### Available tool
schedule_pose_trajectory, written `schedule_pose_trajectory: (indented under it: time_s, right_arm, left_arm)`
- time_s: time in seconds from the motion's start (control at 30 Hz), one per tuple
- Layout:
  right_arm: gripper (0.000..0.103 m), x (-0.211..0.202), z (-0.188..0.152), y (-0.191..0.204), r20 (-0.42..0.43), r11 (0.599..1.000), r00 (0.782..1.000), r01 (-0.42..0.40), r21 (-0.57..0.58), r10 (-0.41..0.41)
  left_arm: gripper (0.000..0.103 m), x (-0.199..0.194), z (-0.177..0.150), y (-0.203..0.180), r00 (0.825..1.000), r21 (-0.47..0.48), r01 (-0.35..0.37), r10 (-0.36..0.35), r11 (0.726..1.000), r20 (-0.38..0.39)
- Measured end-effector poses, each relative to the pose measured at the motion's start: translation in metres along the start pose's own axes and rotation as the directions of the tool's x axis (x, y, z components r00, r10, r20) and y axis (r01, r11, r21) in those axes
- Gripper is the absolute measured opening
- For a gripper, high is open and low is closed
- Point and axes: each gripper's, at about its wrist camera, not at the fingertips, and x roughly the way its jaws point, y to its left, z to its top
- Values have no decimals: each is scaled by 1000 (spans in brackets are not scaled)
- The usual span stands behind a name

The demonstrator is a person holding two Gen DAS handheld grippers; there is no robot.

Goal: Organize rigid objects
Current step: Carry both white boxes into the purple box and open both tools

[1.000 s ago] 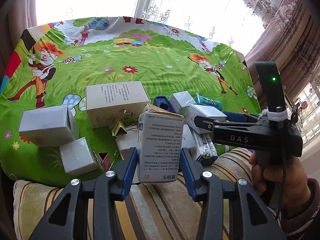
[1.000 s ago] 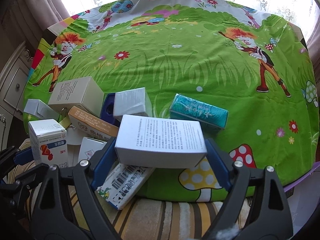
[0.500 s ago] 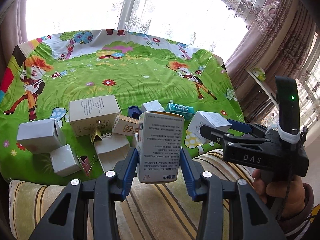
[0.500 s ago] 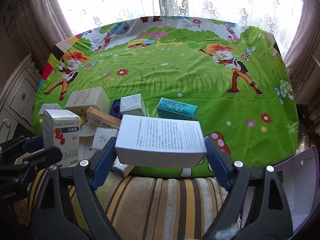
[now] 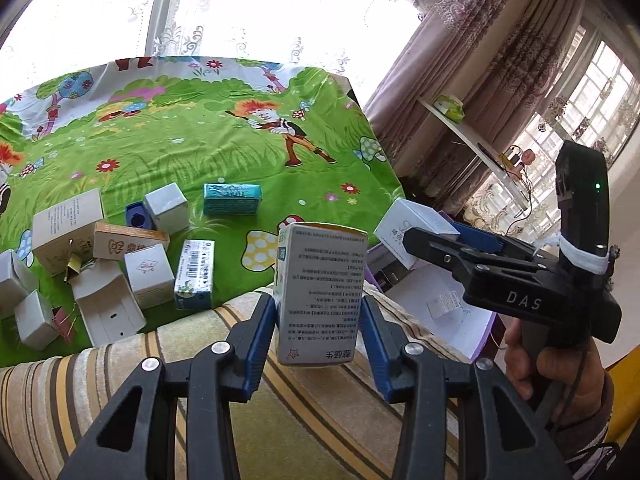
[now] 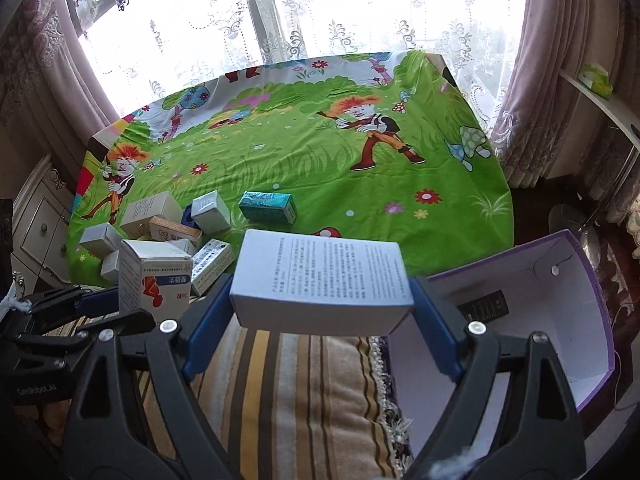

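Green cartoon cloth (image 6: 280, 160) w/ scattered boxes behind; L fingers (image 5: 264, 320) clamp upright carton (image 5: 322, 296), R fingers (image 6: 202, 332) clamp flat white box (image 6: 324, 280).

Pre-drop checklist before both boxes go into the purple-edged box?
1. Left gripper shut on the upright medicine box: ok.
2. Right gripper shut on the flat white carton: ok.
3. Purple-edged storage box open, its floor bare where visible: ok.
4. White carton over the storage box: not ok, it hangs over the striped cushion.
5. Grippers apart: ok.
6. Depth of the storage box: cannot tell.
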Motion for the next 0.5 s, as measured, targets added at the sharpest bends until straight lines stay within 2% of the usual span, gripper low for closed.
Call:
schedule_pose_trajectory:
  time_s: [0.27,0.5]
  right_arm:
    - [88,-35,-12,-59,45,989,992,110,94,-114]
    - [88,-58,-18,-99,61,951,961,256,174,-270]
  left_arm:
    - [44,22,-5,-51,993,88,107,-101,990,-69]
    - [45,35,-10,-93,972,158,220,-204,963,-114]
